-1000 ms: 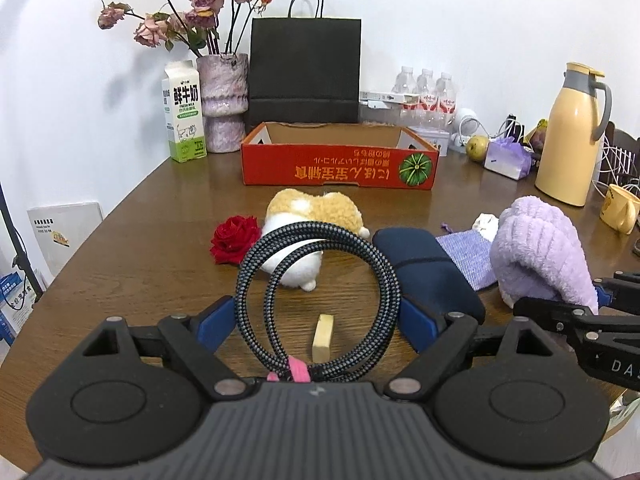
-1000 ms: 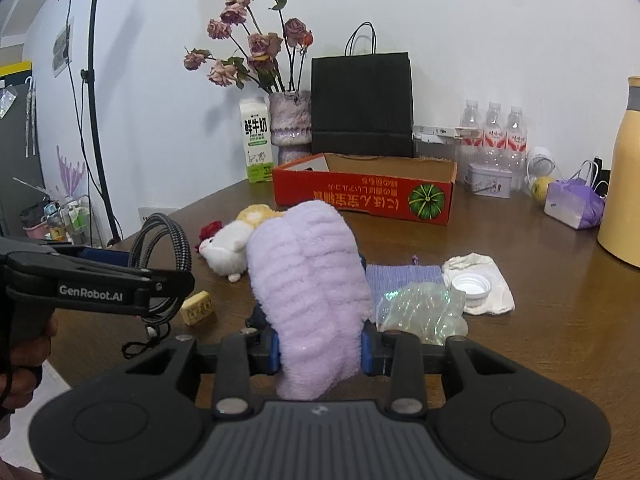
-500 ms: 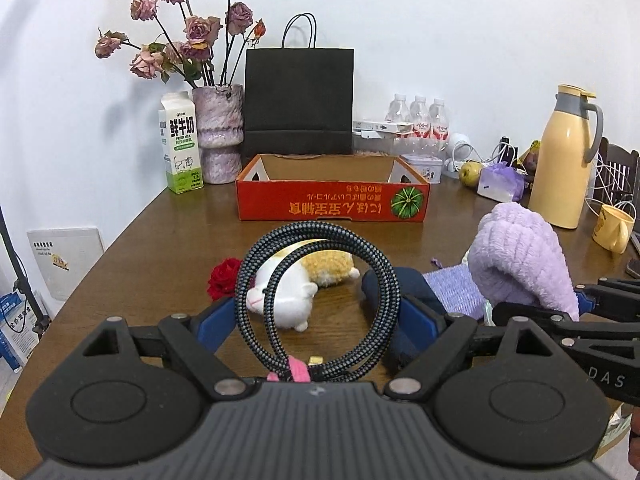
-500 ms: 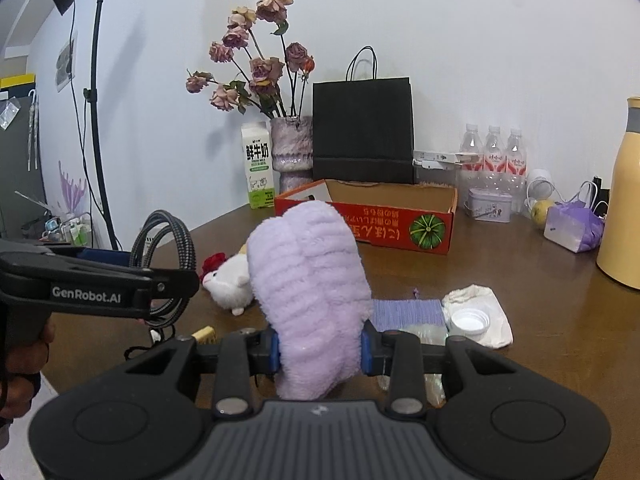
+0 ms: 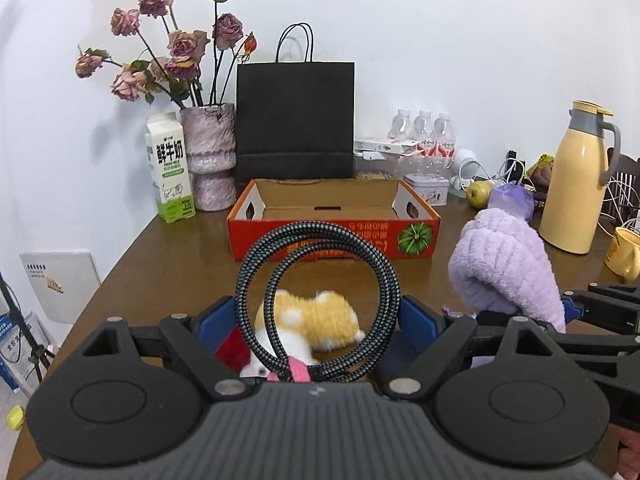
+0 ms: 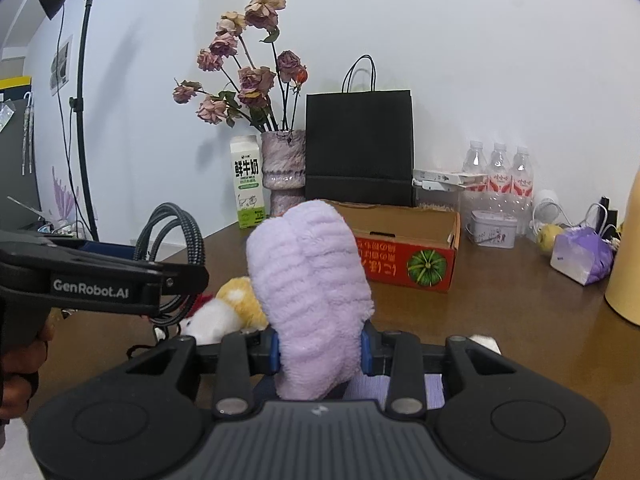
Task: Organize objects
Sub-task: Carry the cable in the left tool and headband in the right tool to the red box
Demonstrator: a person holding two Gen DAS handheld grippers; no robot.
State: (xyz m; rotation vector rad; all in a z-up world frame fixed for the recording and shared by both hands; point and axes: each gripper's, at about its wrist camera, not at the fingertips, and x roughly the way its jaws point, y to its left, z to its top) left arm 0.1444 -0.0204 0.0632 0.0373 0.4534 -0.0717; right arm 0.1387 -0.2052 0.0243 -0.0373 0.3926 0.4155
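Observation:
My left gripper (image 5: 318, 314) is shut on a coil of black-and-white braided cable (image 5: 248, 272) tied with a pink strap; the coil stands upright between the wide-set blue pads, above the table. My right gripper (image 6: 320, 350) is shut on a fluffy lilac towel roll (image 6: 308, 280), also seen at the right of the left wrist view as the lilac roll (image 5: 504, 264). Ahead of both lies an open red cardboard box (image 5: 332, 236), empty as far as I can see. A yellow-and-white plush toy (image 5: 320, 316) and a red fabric rose (image 5: 232, 348) lie on the table below the coil.
Behind the box stand a milk carton (image 5: 170, 168), a vase of dried roses (image 5: 208, 152), a black paper bag (image 5: 296, 120) and water bottles (image 5: 424, 132). At the right are a yellow thermos jug (image 5: 576, 176), a yellow mug (image 5: 624, 252), a pear (image 5: 478, 194) and cables.
Both grippers have risen and come closer to the red box, each with its load. The plush toy, rose and dark pouch have slid down in view, partly behind the gripper bodies.

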